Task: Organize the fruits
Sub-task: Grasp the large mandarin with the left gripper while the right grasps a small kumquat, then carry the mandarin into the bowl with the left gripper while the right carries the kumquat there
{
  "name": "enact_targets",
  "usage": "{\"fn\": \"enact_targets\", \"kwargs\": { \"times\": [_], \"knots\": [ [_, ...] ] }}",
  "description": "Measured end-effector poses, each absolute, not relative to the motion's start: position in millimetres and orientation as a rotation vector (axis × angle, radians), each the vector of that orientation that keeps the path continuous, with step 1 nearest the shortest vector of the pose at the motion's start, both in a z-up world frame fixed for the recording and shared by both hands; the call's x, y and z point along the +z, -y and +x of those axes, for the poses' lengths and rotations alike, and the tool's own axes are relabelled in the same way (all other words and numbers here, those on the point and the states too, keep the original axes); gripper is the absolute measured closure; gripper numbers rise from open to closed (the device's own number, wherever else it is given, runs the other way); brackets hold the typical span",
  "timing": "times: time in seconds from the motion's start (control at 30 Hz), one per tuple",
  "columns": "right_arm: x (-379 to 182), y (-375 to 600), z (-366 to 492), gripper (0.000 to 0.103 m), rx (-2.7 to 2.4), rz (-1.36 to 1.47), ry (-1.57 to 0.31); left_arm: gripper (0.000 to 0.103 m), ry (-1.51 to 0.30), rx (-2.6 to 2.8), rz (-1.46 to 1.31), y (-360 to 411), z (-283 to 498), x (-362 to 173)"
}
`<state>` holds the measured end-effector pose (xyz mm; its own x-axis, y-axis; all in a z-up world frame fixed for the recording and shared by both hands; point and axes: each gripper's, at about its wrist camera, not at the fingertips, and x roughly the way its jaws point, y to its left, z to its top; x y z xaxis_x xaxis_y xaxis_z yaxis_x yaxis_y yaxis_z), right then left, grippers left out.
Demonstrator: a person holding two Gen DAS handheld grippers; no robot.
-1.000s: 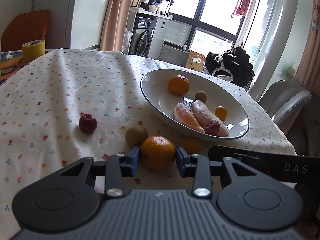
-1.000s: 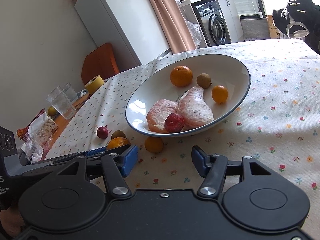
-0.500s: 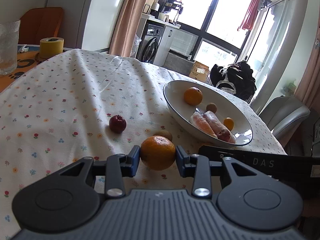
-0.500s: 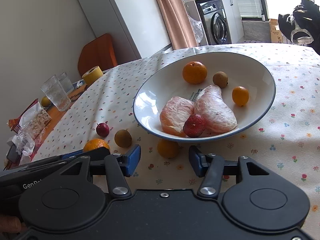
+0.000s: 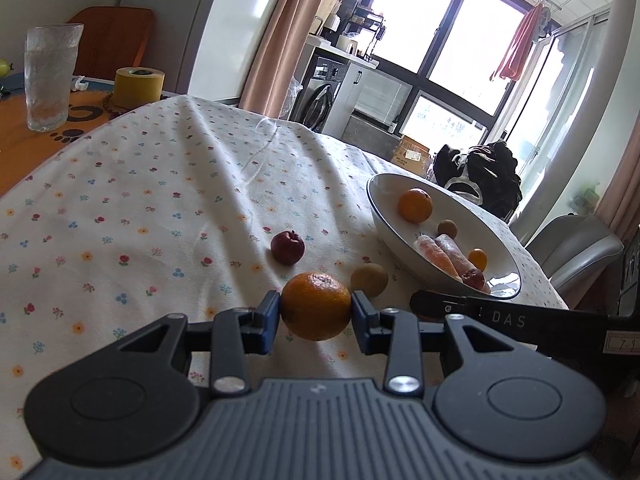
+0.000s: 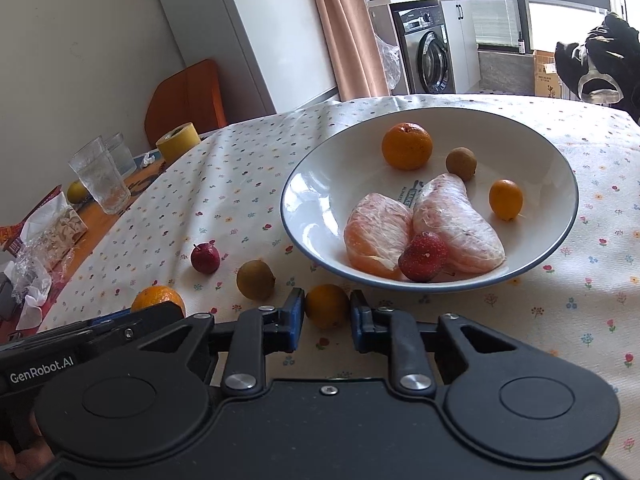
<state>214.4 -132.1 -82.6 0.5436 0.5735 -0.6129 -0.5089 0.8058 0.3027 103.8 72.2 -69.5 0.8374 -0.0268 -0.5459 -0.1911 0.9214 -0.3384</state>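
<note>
My left hand-held gripper [image 5: 316, 307] clamps an orange [image 5: 316, 305] just above the bench [image 5: 140, 200]. My right hand-held gripper [image 6: 327, 307] brackets a small orange fruit [image 6: 327, 305] near the bowl [image 6: 320, 184]; whether it grips, I cannot tell.

"GenRobot.AI" in white on left gripper [image 6: 100, 326] body, seen left of right tool. "DAS" on right gripper [image 5: 500, 320] arm. "BAKE", partly hidden, on bowl [image 6: 304, 184] bottom, ahead of fingers.
</note>
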Motion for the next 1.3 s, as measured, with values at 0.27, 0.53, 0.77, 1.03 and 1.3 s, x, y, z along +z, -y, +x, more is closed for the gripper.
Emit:
{"fn": "enact_targets", "kwargs": {
  "times": [0.27, 0.53, 0.77, 1.03, 1.3],
  "knots": [
    [-71.0, 139.5, 201.9, 0.081, 0.679, 0.090, -0.736, 0.067, -0.556, 0.090, -0.394, -68.8, 99.1, -62.1],
    [-54.2, 151.6, 195.2, 0.081, 0.693, 0.103, -0.691, 0.067, -0.531, 0.071, -0.382, -57.3, 99.6, -51.3],
    [-45.5, 166.1, 194.9, 0.081, 0.688, 0.127, -0.654, 0.067, -0.532, 0.056, -0.360, -47.6, 105.9, -46.9],
    [-42.0, 189.9, 204.1, 0.081, 0.673, 0.164, -0.614, 0.067, -0.535, 0.063, -0.322, -32.6, 117.9, -39.8],
    [-45.7, 211.0, 220.4, 0.081, 0.638, 0.199, -0.604, 0.067, -0.546, 0.050, -0.280, -16.6, 130.2, -36.9]
  ]
}}
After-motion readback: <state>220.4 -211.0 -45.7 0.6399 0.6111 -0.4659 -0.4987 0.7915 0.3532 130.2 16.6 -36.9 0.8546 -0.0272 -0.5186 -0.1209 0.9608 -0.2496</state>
